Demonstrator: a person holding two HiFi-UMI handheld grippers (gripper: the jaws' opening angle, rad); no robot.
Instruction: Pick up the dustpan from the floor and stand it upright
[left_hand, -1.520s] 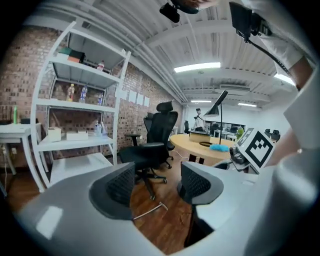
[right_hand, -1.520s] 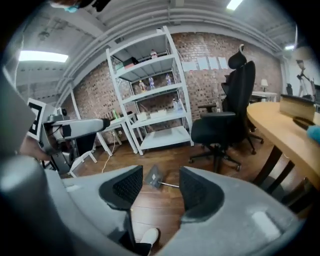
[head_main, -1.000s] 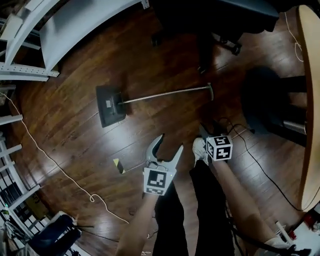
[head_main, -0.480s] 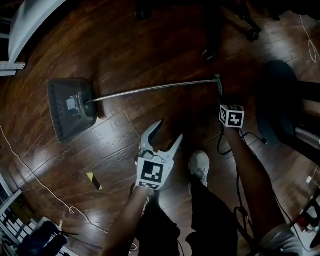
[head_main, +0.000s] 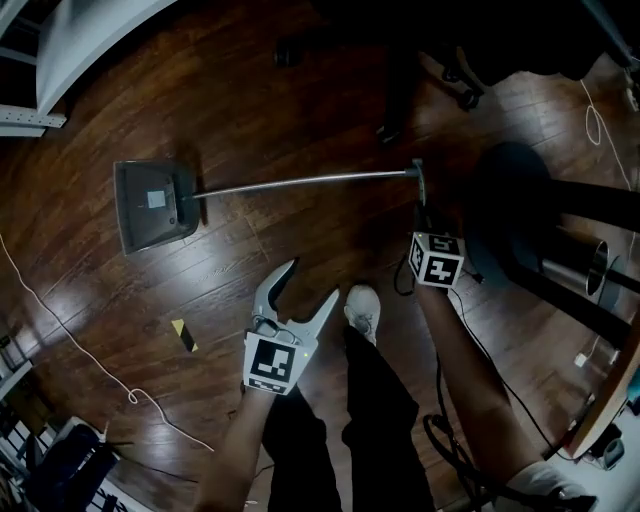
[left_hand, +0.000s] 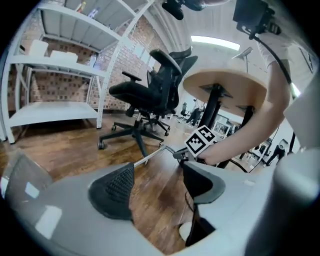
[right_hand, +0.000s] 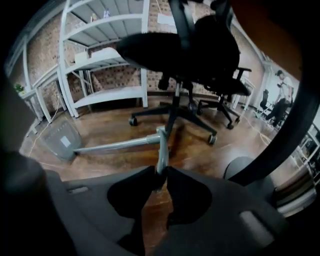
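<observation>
The dustpan (head_main: 152, 205) lies flat on the dark wooden floor (head_main: 300, 100) at the upper left of the head view, its pan open side up. Its long metal handle (head_main: 300, 183) runs level along the boards to the right.

At the far end of that handle sits a short crosswise grip (head_main: 417, 177). The right gripper (head_main: 420, 202) has it: in the right gripper view its jaws are closing tight together on the grip (right_hand: 160, 150), with the pads pressing it from both sides. Beyond the jaws the handle (right_hand: 115, 145) stretches away left to the pan (right_hand: 60, 140) on the floor.

The left gripper (head_main: 312, 282) hangs lower in the head view, well apart from the dustpan and just beside the person's white shoe (head_main: 362, 308). Its jaws stand wide apart with only bare floor between them. The left gripper view (left_hand: 157, 177) confirms this, looking across the boards at the handle (left_hand: 147, 157) and at the right gripper's marker cube (left_hand: 200, 141).

A black office chair (right_hand: 190, 50) stands behind the handle's end, and white shelving (right_hand: 100, 60) lines the brick wall. A round table (left_hand: 225, 85) is on the right. On the floor lie a white cable (head_main: 70, 340) and a small yellow-and-black strip (head_main: 182, 335), both clear of the pan.
</observation>
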